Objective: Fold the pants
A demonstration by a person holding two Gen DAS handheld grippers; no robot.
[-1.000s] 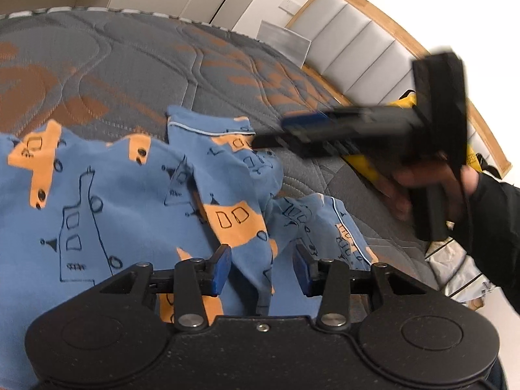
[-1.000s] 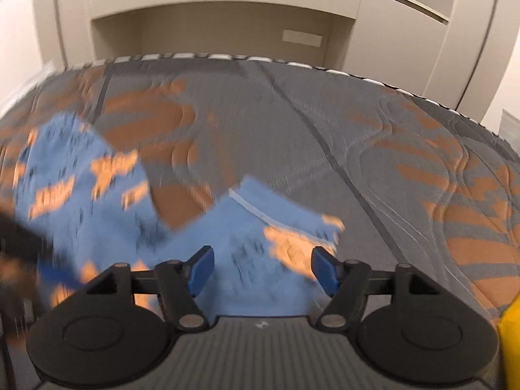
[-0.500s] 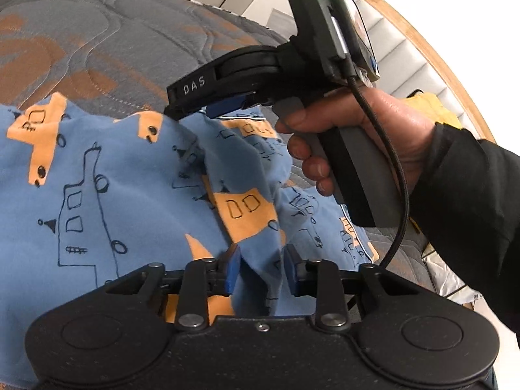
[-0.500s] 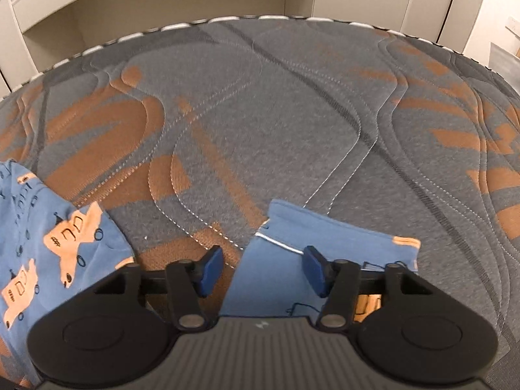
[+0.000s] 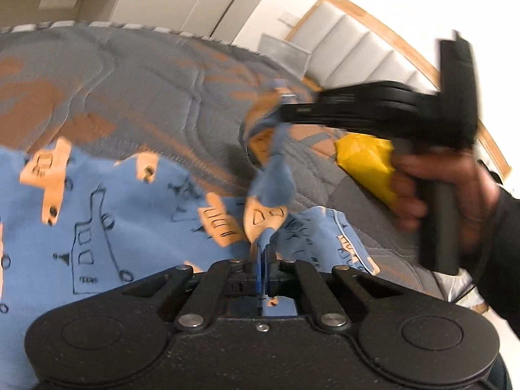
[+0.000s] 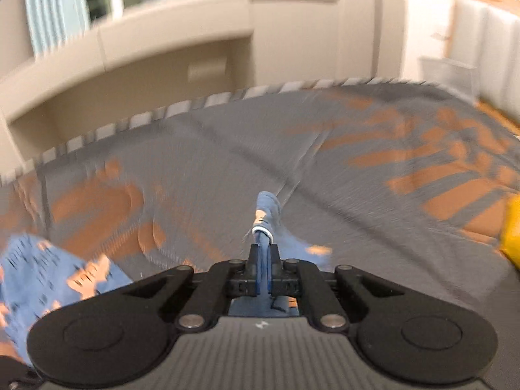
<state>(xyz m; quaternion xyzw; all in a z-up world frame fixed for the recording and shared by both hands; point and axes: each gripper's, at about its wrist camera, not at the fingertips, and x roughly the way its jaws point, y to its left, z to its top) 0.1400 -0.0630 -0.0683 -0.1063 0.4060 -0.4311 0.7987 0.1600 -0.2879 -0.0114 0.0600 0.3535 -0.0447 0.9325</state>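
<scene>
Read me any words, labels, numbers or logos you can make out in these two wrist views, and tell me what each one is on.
No readable text in either view.
Blue pants with orange vehicle prints: drawings only, no letters.
Right claw housing: a small pale mark, too small and blurred to read.
Right claw seen from the left view: motion-blurred, no label legible.
Yellow bag: no print visible.
</scene>
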